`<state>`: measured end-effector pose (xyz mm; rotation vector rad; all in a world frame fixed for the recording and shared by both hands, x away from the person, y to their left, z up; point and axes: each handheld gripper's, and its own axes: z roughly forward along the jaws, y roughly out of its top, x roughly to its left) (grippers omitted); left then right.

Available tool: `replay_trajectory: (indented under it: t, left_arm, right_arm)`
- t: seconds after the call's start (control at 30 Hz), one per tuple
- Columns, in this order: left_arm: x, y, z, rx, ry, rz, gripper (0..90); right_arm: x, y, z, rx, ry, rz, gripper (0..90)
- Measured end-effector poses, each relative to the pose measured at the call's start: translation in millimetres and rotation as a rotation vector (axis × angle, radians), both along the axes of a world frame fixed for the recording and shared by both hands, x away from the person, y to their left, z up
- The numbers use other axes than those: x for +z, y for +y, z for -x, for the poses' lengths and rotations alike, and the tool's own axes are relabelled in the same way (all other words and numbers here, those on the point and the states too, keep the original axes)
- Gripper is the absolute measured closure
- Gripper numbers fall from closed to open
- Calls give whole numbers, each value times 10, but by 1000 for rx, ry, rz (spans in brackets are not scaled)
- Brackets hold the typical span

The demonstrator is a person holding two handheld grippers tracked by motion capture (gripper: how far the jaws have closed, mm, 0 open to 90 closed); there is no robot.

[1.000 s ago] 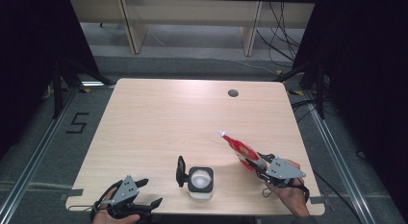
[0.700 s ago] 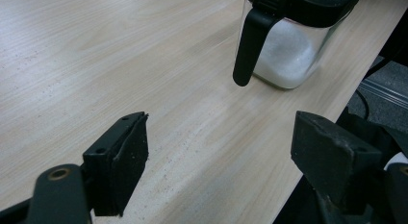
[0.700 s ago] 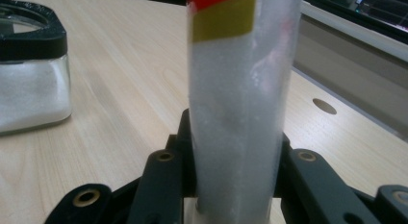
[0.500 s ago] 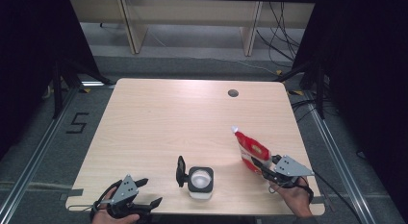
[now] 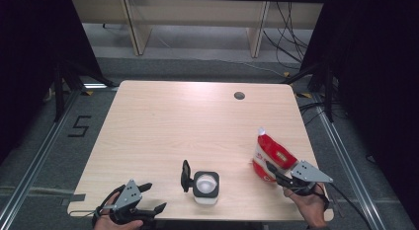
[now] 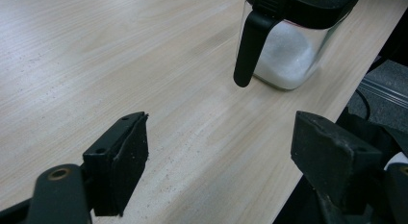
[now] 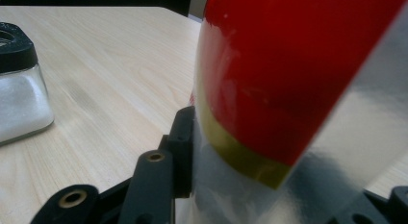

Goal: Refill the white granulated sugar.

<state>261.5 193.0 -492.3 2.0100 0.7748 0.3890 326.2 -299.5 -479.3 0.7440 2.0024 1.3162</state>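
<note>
A red and white pouch (image 5: 269,153) stands upright on the table near its right edge. My right gripper (image 5: 271,172) holds it low on its near side. In the right gripper view the pouch (image 7: 288,80) sits between the jaws with the left pad (image 7: 184,147) against it. These jaws have just been opening a little, the pouch still between them. A glass jar (image 5: 205,185) of white powder with a black lid stands near the front edge, also seen as the jar (image 6: 288,46). My left gripper (image 5: 154,197) rests open at the front left corner, nothing between its jaws.
The wooden table (image 5: 197,116) has a round cable hole (image 5: 239,95) at the back right. The jar's black flap (image 5: 186,174) sticks out on its left side. Dark floor and metal rails surround the table; shelving stands behind it.
The pouch, earlier tilted with its top leaning left, now stands upright farther right on the table. My right gripper shifted right with it. The left gripper stayed put.
</note>
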Motion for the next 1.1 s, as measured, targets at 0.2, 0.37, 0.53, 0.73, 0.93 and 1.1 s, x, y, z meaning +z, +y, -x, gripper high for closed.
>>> replay_trajectory:
  t: [0.2,0.37,0.53,0.73,0.93,1.1]
  left_arm:
    - [4,11,-15,-10,-15,-6,202]
    - [5,9,-16,-14,-15,-9,202]
    - [7,11,-16,-4,-11,3,203]
    - [3,4,-24,2,0,-2,203]
    - [5,-16,-38,1,13,8,203]
    - [3,-28,-69,-18,-1,-11,203]
  right_arm:
    - [61,-22,61,-45,40,-32,514]
    - [80,-76,141,-86,40,-41,425]
    - [97,-90,234,-105,54,-28,335]
    - [118,-126,429,-206,117,-10,305]
    - [136,-117,640,-230,126,67,308]
    - [150,-46,750,-226,165,60,297]
